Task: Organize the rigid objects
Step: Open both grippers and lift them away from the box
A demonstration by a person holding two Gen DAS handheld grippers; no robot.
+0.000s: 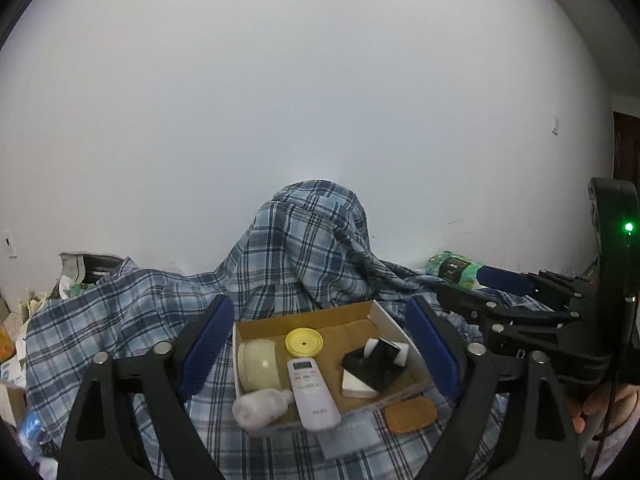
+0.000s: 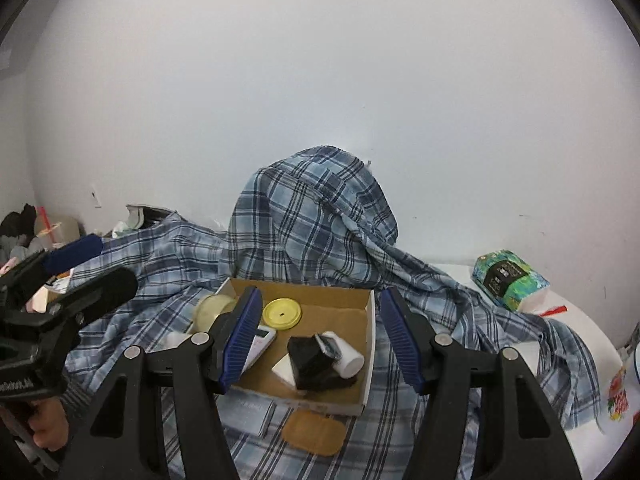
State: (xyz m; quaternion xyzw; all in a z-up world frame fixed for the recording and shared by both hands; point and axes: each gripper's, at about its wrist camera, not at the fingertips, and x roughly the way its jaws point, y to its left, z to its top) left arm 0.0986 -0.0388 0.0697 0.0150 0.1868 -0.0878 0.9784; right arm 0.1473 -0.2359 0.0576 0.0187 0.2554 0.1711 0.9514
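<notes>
Cardboard box (image 1: pixel 400 330) on the plaid cloth (image 1: pixel 120 320) already holds most items; both grippers (image 1: pixel 320 344) (image 2: pixel 316 340) are wide and empty. Next, I think, grasp the tan pad (image 2: pixel 312 432) lying before the box.

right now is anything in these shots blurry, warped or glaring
Left wrist view: the white plastic bottle at the shallow cardboard box edge looks soft and smeared; a green indicator light flares on the other gripper. Right wrist view: even, flat light, no glare. Both views: fisheye bends the edges, corners dark.
</notes>
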